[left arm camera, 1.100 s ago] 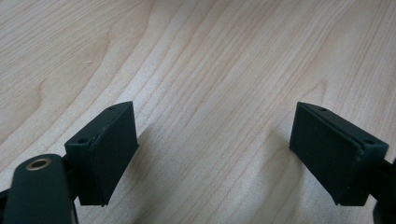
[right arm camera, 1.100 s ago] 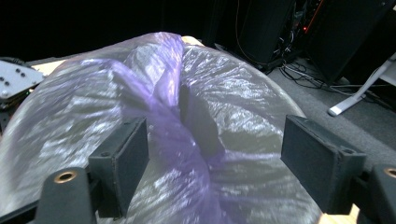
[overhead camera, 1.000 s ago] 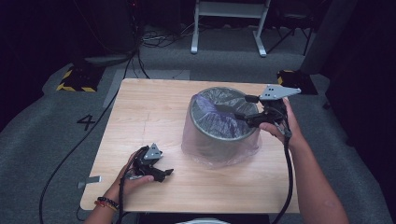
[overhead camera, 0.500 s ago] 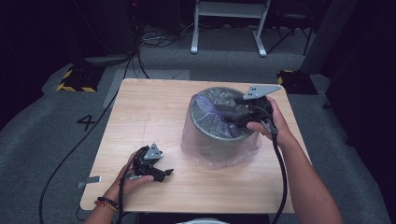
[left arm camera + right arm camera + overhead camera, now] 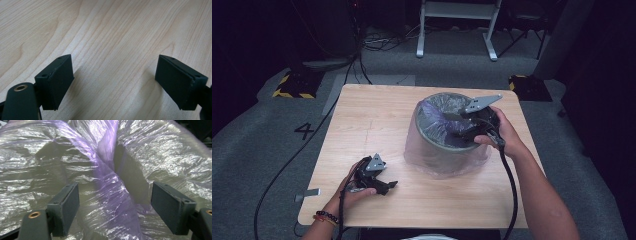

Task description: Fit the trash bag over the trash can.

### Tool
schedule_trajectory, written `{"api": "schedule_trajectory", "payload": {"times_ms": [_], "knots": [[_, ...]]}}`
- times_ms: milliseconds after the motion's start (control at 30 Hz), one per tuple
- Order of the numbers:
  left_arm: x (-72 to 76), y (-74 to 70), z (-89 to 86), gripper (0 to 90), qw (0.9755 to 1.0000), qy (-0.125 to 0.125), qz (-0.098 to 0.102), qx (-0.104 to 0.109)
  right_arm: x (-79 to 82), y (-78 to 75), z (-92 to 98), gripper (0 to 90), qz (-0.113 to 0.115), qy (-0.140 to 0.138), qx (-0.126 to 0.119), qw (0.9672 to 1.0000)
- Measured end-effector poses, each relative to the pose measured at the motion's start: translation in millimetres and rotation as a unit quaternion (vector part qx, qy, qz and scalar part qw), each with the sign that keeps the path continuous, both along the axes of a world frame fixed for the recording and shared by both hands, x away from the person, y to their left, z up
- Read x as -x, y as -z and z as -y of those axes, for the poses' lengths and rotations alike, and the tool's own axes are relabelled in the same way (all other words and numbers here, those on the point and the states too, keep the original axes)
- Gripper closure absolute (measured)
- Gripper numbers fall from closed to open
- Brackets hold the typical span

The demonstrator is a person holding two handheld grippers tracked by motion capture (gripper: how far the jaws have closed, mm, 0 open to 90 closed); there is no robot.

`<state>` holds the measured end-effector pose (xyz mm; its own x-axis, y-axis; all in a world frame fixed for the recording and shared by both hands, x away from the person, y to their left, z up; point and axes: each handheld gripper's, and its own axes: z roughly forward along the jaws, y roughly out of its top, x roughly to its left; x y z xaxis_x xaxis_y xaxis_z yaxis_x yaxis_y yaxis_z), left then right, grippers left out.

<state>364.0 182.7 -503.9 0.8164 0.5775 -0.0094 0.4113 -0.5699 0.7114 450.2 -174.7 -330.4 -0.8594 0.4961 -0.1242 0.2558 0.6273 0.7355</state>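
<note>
Bin: a round grey bin (image 5: 447,142) stood upright on the right half of the desk (image 5: 377,115), toward its far side.
Liner: a thin, clear, purple-tinted plastic bag (image 5: 439,117) lined the bin, draped over the rim and hung down the outside wall to the desk top, where it spread out around the base.
Liner fold: in the right gripper view a twisted purple ridge of the bag (image 5: 112,187) ran up between the two fingers, with crinkled, shiny film to either side.
Right gripper: the right gripper (image 5: 464,127) was held over the right part of the bin's mouth, pointing down into the lined opening, its grey three-cornered plate on top.
Right fingers: they stood wide apart; the bag's fold lay between them, and neither finger (image 5: 65,207) pressed on it, so nothing was gripped.
Right hand: the right hand (image 5: 502,135) wrapped the gripper's body at the bin's right rim, the cable trailing back along the forearm.
Left gripper: the left gripper (image 5: 384,186) rested low at the near left part of the desk, well apart from the bin, pointing to the right.
Left fingers: they stood wide apart over bare wood, with nothing between them; one finger (image 5: 58,82) cast a shadow on the desk.
Left hand: the left hand (image 5: 349,192) held the gripper near the desk's front edge, a beaded band at the wrist.
Floor: grey carpet, with a marked number beside the desk's left edge.
</note>
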Motion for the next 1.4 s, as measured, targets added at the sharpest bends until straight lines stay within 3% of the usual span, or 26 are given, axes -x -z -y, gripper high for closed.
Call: {"api": "schedule_trajectory", "payload": {"times_ms": [300, 433, 600, 833, 1100, 1400], "knots": [[0.0, 0.0, 0.0, 14.7, 1.0, 0.0, 0.0, 0.0, -5.6, 2.7, -4.1, 21.5, -0.025, 0.014, 0.028, 0.9992], [0.0, 0.0, 0.0, 14.7, 1.0, 0.0, 0.0, 0.0, -6.7, 3.0, -6.0, 26.6, -0.037, 0.01, 0.042, 0.9984], [0.0, 0.0, 0.0, 14.7, 1.0, 0.0, 0.0, 0.0, -11.0, 3.5, -9.6, 22.7, -0.062, 0.012, 0.066, 0.9958], [0.0, 0.0, 0.0, 14.7, 1.0, 0.0, 0.0, 0.0, -14.2, 3.9, -12.0, 21.3, -0.079, 0.006, 0.083, 0.9934], [0.0, 0.0, 0.0, 14.7, 1.0, 0.0, 0.0, 0.0, -16.3, 4.0, -12.4, 20.8, -0.097, 0.013, 0.084, 0.9916], [0.0, 0.0, 0.0, 14.7, 1.0, 0.0, 0.0, 0.0, -16.7, 4.6, -12.6, 21.0, -0.094, 0.029, 0.085, 0.9914]]}}
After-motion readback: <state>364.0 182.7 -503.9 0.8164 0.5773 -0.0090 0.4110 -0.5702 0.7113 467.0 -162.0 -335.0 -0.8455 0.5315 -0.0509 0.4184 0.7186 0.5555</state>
